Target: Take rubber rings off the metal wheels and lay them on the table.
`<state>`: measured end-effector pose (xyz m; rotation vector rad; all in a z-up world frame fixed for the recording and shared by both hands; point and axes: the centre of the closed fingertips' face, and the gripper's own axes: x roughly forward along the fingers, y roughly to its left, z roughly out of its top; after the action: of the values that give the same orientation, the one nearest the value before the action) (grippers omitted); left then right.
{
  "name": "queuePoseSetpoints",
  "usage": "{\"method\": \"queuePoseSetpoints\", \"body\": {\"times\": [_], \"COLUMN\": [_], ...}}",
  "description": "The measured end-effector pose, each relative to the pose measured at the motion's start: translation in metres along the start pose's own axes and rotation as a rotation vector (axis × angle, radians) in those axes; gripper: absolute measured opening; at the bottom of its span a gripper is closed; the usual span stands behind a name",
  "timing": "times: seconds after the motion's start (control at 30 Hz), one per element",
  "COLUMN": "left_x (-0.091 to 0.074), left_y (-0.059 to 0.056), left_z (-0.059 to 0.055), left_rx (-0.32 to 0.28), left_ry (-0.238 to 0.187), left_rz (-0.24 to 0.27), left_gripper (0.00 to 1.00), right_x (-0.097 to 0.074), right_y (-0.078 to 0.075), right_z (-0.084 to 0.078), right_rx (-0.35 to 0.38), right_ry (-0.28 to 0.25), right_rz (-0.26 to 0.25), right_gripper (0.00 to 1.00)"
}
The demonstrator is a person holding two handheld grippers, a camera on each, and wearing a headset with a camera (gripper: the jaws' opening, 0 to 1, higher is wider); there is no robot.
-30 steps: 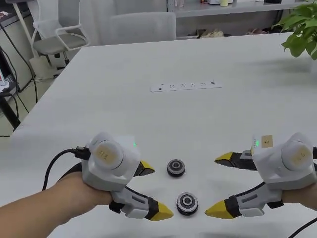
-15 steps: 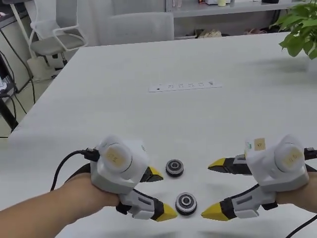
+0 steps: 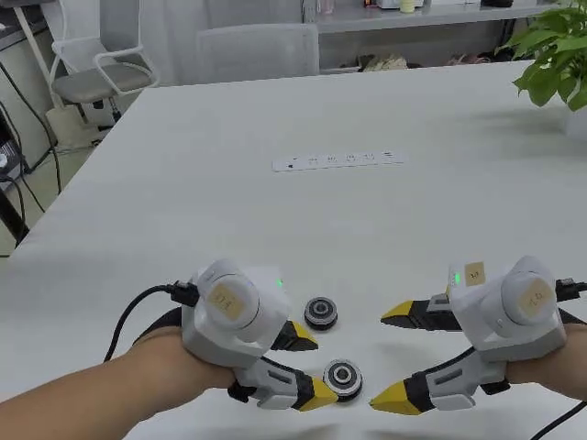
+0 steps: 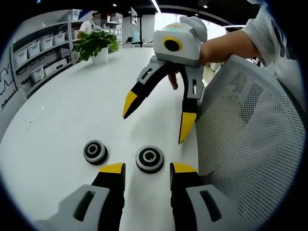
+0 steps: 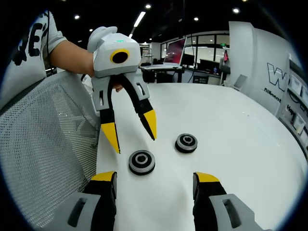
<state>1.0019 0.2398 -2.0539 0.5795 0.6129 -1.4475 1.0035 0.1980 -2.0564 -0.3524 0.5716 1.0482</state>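
Note:
Two small metal wheels with black rubber rings lie flat on the white table [image 3: 229,202]: a near wheel [image 3: 342,375] [image 4: 149,159] [image 5: 141,162] and a far wheel [image 3: 320,312] [image 4: 95,151] [image 5: 186,143]. My left gripper [image 3: 314,365] [image 4: 147,168] [image 5: 132,135] is open, its yellow tips just left of the near wheel and not touching it. My right gripper [image 3: 385,357] [image 5: 154,176] [image 4: 155,122] faces it from the right, open wider, with nothing between its jaws. The near wheel sits between the two grippers.
A white power strip [image 3: 330,160] lies mid-table beyond the wheels. A green plant [image 3: 555,55] stands at the far right corner. Chairs [image 3: 101,64] stand behind the table. A mesh chair back [image 4: 250,144] [image 5: 48,144] is close behind the near table edge.
Both grippers have closed in on the wheels from either side, the left one furthest, its tips now beside the near wheel. The wheels have not moved.

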Motion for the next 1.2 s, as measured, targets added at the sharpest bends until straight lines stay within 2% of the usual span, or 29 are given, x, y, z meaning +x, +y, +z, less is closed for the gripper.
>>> {"method": "queuePoseSetpoints", "body": {"times": [0.37,0.5,1.2], "left_x": [0.01,0.013,0.016], "left_y": [-0.006,-0.006,-0.002], "left_z": [0.005,0.005,0.004], "left_rx": [0.008,-0.008,-0.013], "left_ry": [-0.007,-0.008,-0.005], "left_rz": [-0.027,-0.033,0.01], "left_gripper": [0.22,0.19,0.08], "right_x": [0.0,0.0,0.001], "right_y": [0.001,0.002,0.003], "right_z": [-0.003,-0.004,-0.005], "right_rx": [0.007,0.001,0.004], "right_ry": [0.002,0.006,0.008], "right_rz": [0.0,0.002,0.002], "right_gripper": [0.63,0.63,0.62]}}
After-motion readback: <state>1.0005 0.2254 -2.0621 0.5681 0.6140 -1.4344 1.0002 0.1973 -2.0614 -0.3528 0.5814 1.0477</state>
